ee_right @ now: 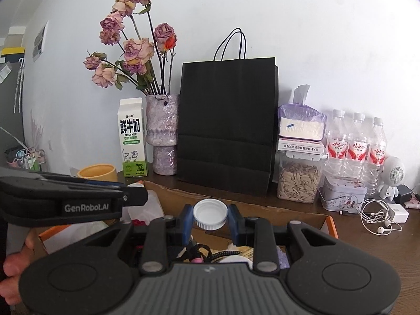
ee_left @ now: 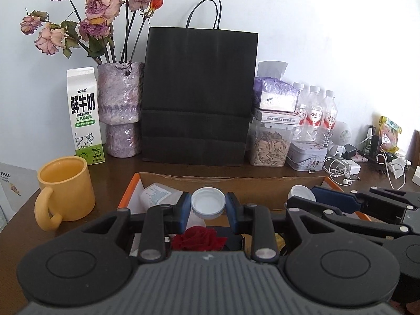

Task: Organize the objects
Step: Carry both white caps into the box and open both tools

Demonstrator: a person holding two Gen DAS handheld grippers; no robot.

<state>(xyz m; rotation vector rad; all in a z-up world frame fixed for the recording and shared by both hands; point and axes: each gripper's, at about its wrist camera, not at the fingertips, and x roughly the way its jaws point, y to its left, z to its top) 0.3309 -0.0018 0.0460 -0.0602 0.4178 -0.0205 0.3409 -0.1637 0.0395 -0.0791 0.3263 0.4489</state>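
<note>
Two grippers, left gripper (ee_left: 208, 204) and right gripper (ee_right: 210, 215), each clamp a white cap (ee_left: 208, 202) above the cardboard box (ee_left: 231, 181); bare table (ee_right: 380, 252) lies at three o'clock; only the right view shows a hand (ee_right: 13, 270).

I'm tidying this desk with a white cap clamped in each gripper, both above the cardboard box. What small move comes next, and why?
Probably lower the left gripper a little into the cardboard box and release its white cap. Both caps are pinched, the right gripper holding the other cap, and the box below already holds loose odds and ends.
</note>
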